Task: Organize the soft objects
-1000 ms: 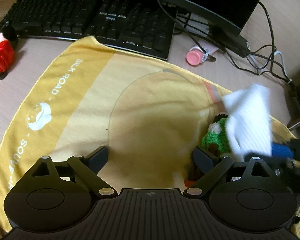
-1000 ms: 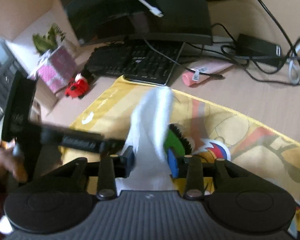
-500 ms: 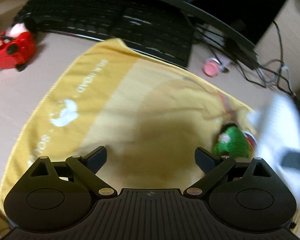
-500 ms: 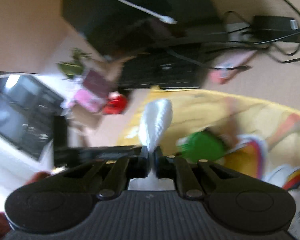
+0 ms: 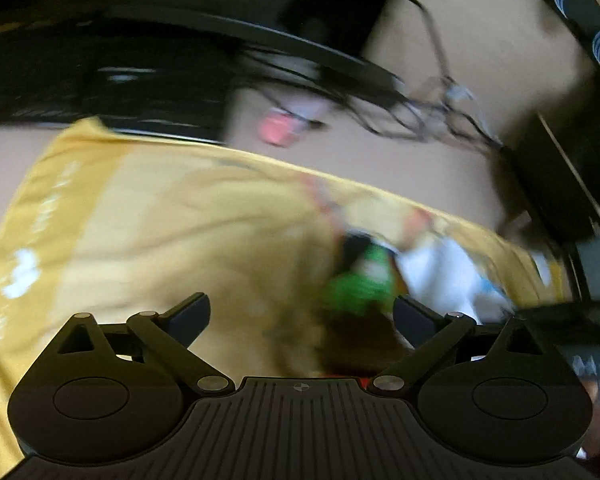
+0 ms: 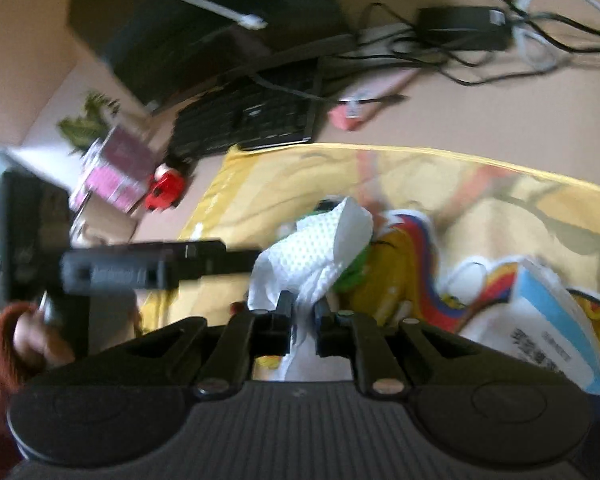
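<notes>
The right gripper (image 6: 303, 322), jaws nearly closed, pinches a white dimpled paper tissue (image 6: 316, 248) that drapes over a green knitted soft toy (image 6: 354, 270) on the yellow printed cloth (image 6: 480, 200). The left gripper (image 5: 300, 316) hangs wide open and empty above that cloth (image 5: 172, 216), the blurred green toy (image 5: 360, 280) just ahead of its right finger. A black keyboard (image 6: 256, 120) lies beyond the cloth's far edge.
</notes>
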`<state>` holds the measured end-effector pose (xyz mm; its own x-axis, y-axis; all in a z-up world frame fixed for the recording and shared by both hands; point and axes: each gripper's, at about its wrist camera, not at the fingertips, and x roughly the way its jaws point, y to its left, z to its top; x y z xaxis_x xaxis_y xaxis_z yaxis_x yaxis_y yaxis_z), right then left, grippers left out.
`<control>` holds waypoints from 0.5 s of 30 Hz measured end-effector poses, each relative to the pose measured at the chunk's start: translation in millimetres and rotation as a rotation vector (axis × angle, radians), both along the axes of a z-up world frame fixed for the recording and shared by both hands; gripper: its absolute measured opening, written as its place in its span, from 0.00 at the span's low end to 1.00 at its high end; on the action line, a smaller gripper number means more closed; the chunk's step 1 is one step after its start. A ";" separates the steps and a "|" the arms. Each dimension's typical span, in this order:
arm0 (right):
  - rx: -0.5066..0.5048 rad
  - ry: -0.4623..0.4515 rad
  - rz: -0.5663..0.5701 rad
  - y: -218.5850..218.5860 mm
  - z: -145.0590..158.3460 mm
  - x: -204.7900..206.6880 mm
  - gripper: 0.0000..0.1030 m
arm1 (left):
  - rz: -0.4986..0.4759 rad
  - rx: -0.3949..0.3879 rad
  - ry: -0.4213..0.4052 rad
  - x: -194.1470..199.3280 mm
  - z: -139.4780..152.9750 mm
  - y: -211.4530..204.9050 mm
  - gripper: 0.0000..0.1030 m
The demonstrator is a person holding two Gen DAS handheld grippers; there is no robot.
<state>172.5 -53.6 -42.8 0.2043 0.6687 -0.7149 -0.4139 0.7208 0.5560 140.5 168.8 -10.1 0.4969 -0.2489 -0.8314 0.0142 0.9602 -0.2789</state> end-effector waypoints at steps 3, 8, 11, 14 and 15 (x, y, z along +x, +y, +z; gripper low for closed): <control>-0.047 -0.015 -0.062 -4.2 -5.1 7.1 0.09 | -0.082 0.093 -0.011 2.3 -5.0 -34.3 0.98; -0.077 -0.083 -0.091 2.2 3.2 22.6 0.07 | -0.176 0.210 -0.013 -8.4 -15.6 -54.6 0.97; -0.015 -0.106 -0.064 13.5 17.1 32.6 0.07 | -0.184 0.210 -0.010 -16.8 -20.7 -47.7 0.97; 0.061 -0.066 -0.004 35.5 17.0 48.3 0.07 | -0.170 0.207 -0.029 -22.7 -21.4 -43.5 0.77; 0.067 -0.048 0.019 43.6 12.9 53.7 0.08 | -0.156 0.194 -0.029 -22.0 -21.8 -41.6 0.78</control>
